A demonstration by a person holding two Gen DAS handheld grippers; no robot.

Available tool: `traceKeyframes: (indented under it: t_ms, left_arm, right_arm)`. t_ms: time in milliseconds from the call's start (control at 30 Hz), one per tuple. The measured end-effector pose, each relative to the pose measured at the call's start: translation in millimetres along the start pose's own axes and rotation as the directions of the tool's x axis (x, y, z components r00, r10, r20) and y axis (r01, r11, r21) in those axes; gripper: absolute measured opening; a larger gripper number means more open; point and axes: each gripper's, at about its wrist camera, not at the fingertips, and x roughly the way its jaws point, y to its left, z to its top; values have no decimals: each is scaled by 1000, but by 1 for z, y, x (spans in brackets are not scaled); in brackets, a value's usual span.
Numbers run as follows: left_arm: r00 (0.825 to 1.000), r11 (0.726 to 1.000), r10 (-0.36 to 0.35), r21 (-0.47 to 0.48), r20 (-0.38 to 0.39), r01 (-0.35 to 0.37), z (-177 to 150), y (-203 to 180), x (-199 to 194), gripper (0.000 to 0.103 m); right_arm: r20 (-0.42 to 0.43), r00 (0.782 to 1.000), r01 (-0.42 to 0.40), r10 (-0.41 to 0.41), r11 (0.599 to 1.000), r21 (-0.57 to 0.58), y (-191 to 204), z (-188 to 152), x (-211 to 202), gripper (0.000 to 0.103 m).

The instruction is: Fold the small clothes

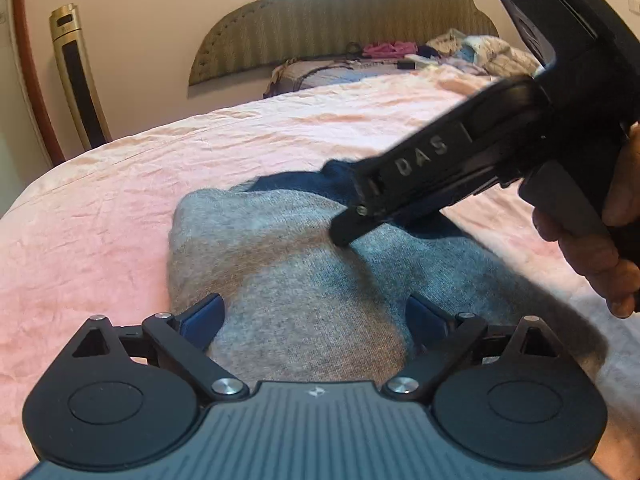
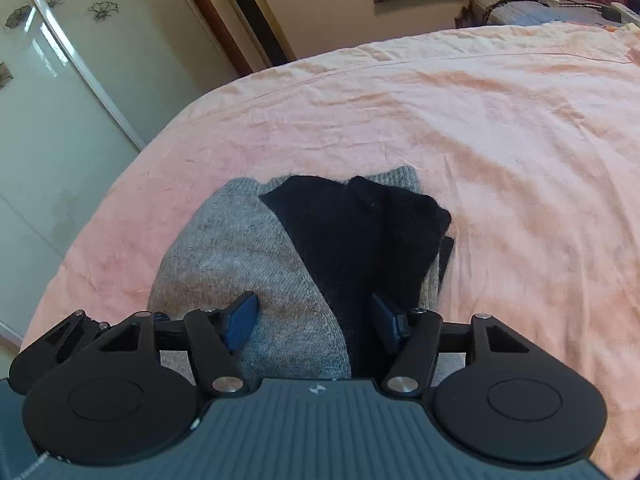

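A small grey knit garment point(image 1: 288, 264) with a dark navy part point(image 1: 288, 184) lies folded on the pink bedsheet point(image 1: 100, 216). My left gripper point(image 1: 314, 322) is open, its blue pads either side of the grey cloth at its near end. My right gripper point(image 1: 348, 228) comes in from the right in the left wrist view, its tip resting on the garment. In the right wrist view the right gripper point(image 2: 314, 322) is open over the grey cloth point(image 2: 224, 248) and the navy part point(image 2: 352, 232).
The pink sheet point(image 2: 500, 140) spreads all around the garment. Loose clothes point(image 1: 472, 50) and a pillow lie by the padded headboard point(image 1: 340, 16) at the far end. A gold tower appliance point(image 1: 78, 76) stands by the wall at left, beside a glass wardrobe door point(image 2: 60, 92).
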Motion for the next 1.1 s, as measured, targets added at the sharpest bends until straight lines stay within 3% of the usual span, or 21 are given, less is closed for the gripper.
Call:
traceKeyframes:
  t_ms: [100, 167, 233, 300, 333, 367, 400, 433, 467, 500, 533, 633, 733, 800, 867, 933, 967, 1000, 1033, 1067, 1100]
  left_arm:
    - [995, 984, -90, -151, 39, 95, -11, 32, -34, 98]
    - [984, 937, -176, -301, 36, 178, -29, 62, -47, 98]
    - [964, 857, -267, -456, 4, 239, -50, 90, -46, 98]
    - [931, 757, -364, -584, -5, 293, -66, 106, -38, 98]
    - [919, 714, -393, -617, 36, 330, -70, 111, -38, 98]
    - [894, 665, -444, -649, 54, 369, -72, 112, -33, 98]
    - [872, 616, -484, -681, 72, 397, -72, 113, -27, 98]
    - [866, 596, -493, -696, 78, 402, -70, 111, -22, 92]
    - [858, 591, -510, -698, 66, 405, -66, 108, -17, 54]
    - [850, 599, -527, -702, 16, 385, -64, 104, -9, 30]
    - [851, 614, -525, -707, -34, 350, -64, 100, -3, 16]
    - [865, 650, -499, -681, -48, 337, -64, 101, -21, 14]
    - [863, 692, -503, -623, -56, 363, -71, 103, -46, 13]
    - [875, 748, -468, -583, -125, 317, -83, 96, -43, 13]
    - [877, 752, -469, -567, -103, 336, -84, 98, -45, 17]
    - [899, 781, -430, -536, -89, 320, -69, 102, -59, 20]
    - [918, 803, -393, -504, -46, 318, -62, 105, -72, 24]
    - [937, 828, -350, -469, -6, 306, -53, 106, -81, 32]
    - [954, 857, -299, -429, 33, 284, -42, 104, -87, 61]
    - [967, 887, -246, -385, 71, 254, -30, 98, -88, 94]
    - [972, 910, -212, -344, 100, 234, -20, 90, -85, 99]
  right_arm:
    - [11, 999, 33, -32, 999, -22, 10, -6, -25, 64]
    - [52, 998, -23, 24, 1000, -10, 5, -22, -56, 72]
    - [55, 998, -35, 33, 999, 36, -11, -43, -79, 82]
    - [21, 998, -64, 62, 991, 116, -30, -66, -89, 82]
    - [-18, 995, -97, 101, 981, 169, -39, -77, -87, 81]
    - [-48, 992, -109, 120, 975, 191, -43, -87, -84, 79]
    - [-14, 992, -122, 126, 978, 170, -41, -94, -87, 79]
    - [-15, 988, -147, 152, 972, 181, -40, -97, -86, 78]
    - [-20, 983, -175, 183, 963, 203, -38, -97, -83, 74]
    - [-47, 973, -209, 225, 952, 223, -37, -96, -76, 47]
    - [-82, 967, -216, 239, 950, 224, -33, -95, -68, 22]
    - [-117, 972, -188, 203, 974, 127, -20, -94, -66, 21]
    - [-118, 969, -213, 219, 975, 56, -15, -98, -92, 21]
    - [-147, 967, -205, 210, 977, 51, -19, -109, -95, 20]
    - [-139, 972, -187, 192, 981, 46, -25, -120, -90, 15]
    - [-123, 966, -213, 226, 971, 111, -31, -118, -90, 27]
    - [-113, 968, -210, 225, 969, 127, -32, -113, -93, 36]
    - [-69, 979, -184, 193, 976, 120, -32, -107, -101, 56]
    - [-7, 987, -157, 158, 982, 107, -32, -99, -110, 72]
    - [62, 987, -152, 146, 983, 101, -31, -89, -119, 73]
    - [104, 982, -166, 155, 980, 106, -31, -76, -121, 72]
